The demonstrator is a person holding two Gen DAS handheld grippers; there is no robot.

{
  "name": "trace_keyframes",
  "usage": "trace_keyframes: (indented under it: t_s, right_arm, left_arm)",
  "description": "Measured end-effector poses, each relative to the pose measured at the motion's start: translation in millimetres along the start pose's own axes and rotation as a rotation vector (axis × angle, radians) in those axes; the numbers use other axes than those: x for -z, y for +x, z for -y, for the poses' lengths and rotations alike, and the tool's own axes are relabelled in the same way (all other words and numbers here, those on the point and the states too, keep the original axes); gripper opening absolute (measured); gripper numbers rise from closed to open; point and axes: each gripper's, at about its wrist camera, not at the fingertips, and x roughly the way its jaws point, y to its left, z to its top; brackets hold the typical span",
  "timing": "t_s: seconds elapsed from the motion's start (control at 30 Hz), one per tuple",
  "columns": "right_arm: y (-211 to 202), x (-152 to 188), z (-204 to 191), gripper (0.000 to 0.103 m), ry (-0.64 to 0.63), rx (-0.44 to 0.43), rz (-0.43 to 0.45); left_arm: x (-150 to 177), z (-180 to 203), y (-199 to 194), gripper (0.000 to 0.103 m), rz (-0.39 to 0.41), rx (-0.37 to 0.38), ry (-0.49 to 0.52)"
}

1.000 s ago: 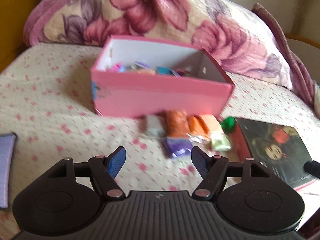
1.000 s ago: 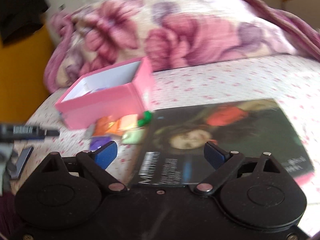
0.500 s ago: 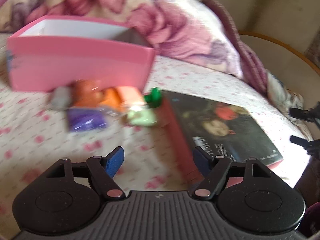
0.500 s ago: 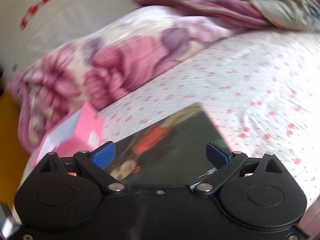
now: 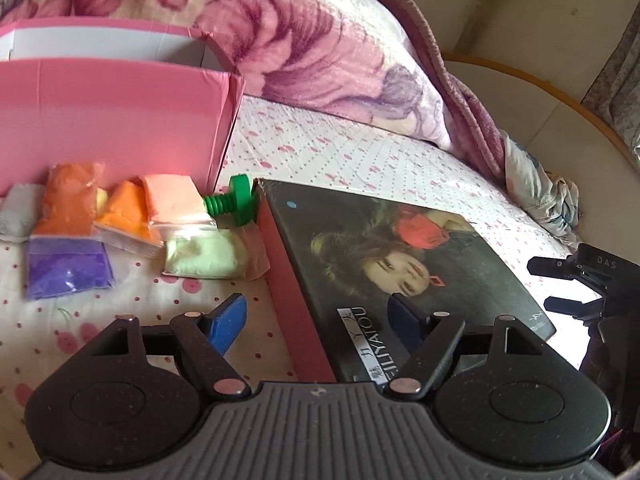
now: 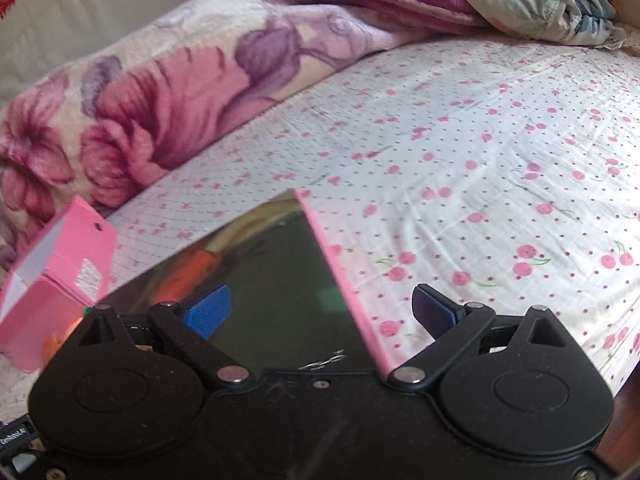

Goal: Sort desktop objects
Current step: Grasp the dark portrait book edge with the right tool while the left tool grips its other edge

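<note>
Both grippers swung right; book (image 5: pixel 400 264) now centred.

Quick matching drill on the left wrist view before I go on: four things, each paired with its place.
1. green bolt
2. purple bag
3. book
4. pink box

a. under the left gripper's open fingers
b. behind the clay bags
c. against the book's far corner
d. nearest bag, left end

Pairs: 1-c, 2-d, 3-a, 4-b
</note>
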Motion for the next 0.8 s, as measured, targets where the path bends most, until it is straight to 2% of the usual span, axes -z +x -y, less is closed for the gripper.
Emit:
trace_keyframes:
  t_s: [0.27,0.53,0.6,0.8]
  right_arm:
    - [25,0,0,0.098,-0.079,0.019,-0.069]
    - [29,4,-5,0.099,-0.082,-0.047,-0.126]
    - [28,7,-14,0.099,-0.119,-0.072,-0.142]
    - [15,13,-38,0.1,-0.252,-0.037,-0.119]
  left_arm:
    - [-2,-3,13,0.077,0.001,0.045,-0.014]
    - [-1,6,15,0.077,0.0,0.06,0.03]
    - [-1,8,16,0.078,0.0,0.064,0.041]
    - [-3,11,15,0.079,-0.009,0.076,0.053]
